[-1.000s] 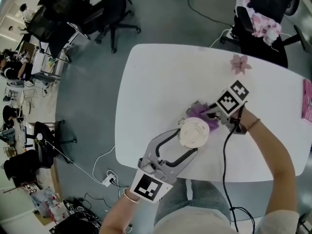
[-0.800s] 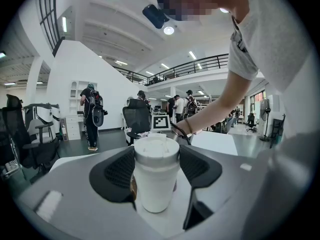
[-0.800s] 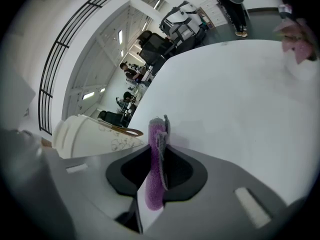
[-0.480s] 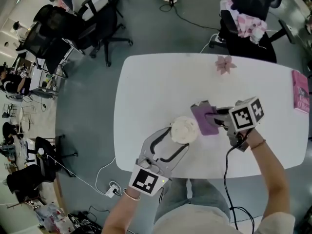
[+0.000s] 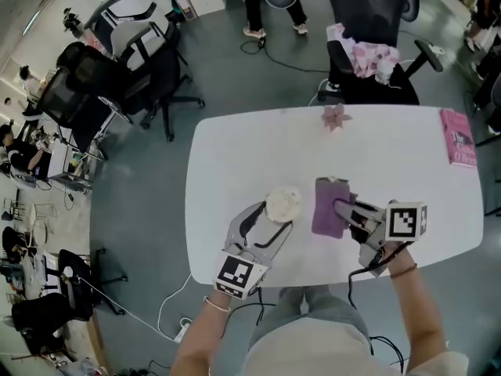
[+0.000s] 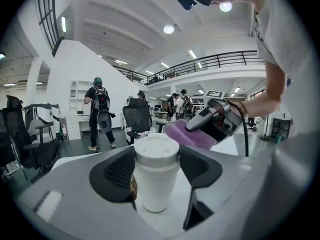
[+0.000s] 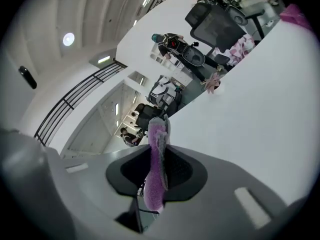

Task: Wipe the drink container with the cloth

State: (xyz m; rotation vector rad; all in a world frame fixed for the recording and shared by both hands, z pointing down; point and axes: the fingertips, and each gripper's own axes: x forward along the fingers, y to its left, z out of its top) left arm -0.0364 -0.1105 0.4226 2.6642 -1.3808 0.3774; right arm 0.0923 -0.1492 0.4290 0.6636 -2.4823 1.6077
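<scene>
On the white counter [image 5: 235,155], toward its near edge, the left claw [image 5: 274,219] reaches in from the person's side. It is clenched around a white, lidded drink container [image 5: 283,203], with a dark pad pressed against each side of the cup. The cup stands upright with its base on the counter. Just to the right, close to the cup but clear of it, is the purple cloth [image 5: 329,207]. The right claw [image 5: 344,211] grasps it, pinching a fold of the fabric tight between its pads. A pink paper flower [image 5: 335,117] lies at the far edge. A pink book [image 5: 459,147] rests at the right end.
</scene>
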